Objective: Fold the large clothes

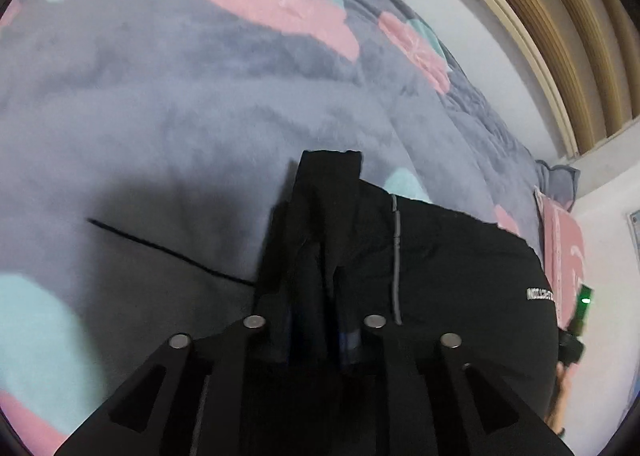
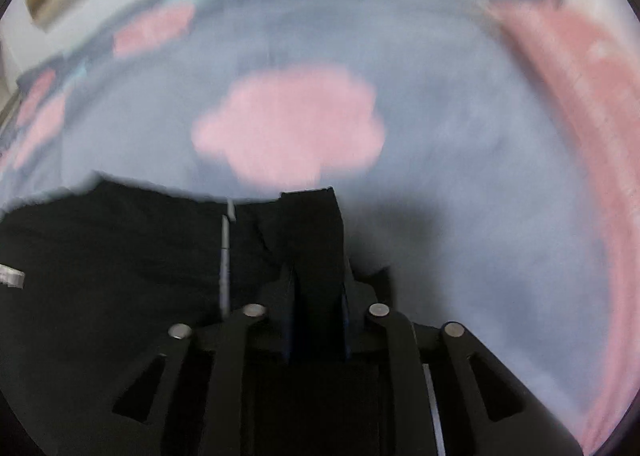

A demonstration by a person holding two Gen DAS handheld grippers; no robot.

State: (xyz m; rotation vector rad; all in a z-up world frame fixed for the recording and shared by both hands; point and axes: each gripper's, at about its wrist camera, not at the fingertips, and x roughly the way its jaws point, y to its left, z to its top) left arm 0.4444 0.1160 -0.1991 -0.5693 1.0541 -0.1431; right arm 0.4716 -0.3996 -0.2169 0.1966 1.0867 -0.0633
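Left gripper (image 1: 320,320) pinched on a bunched edge of the black garment (image 1: 460,276) — cloth sticking up between the fingers. Right gripper (image 2: 318,296) likewise clamped on a black fold. Garment stretched between both, over a grey blanket (image 1: 160,95) with pink patches.

The jacket (image 1: 460,280) is thin matt black cloth — smooth, with a grey zip line. The blanket (image 1: 168,107) looks soft, fuzzy fleece. The left gripper (image 1: 320,328) and right gripper (image 2: 318,296) are matt black plastic — dull metal rivets on top.
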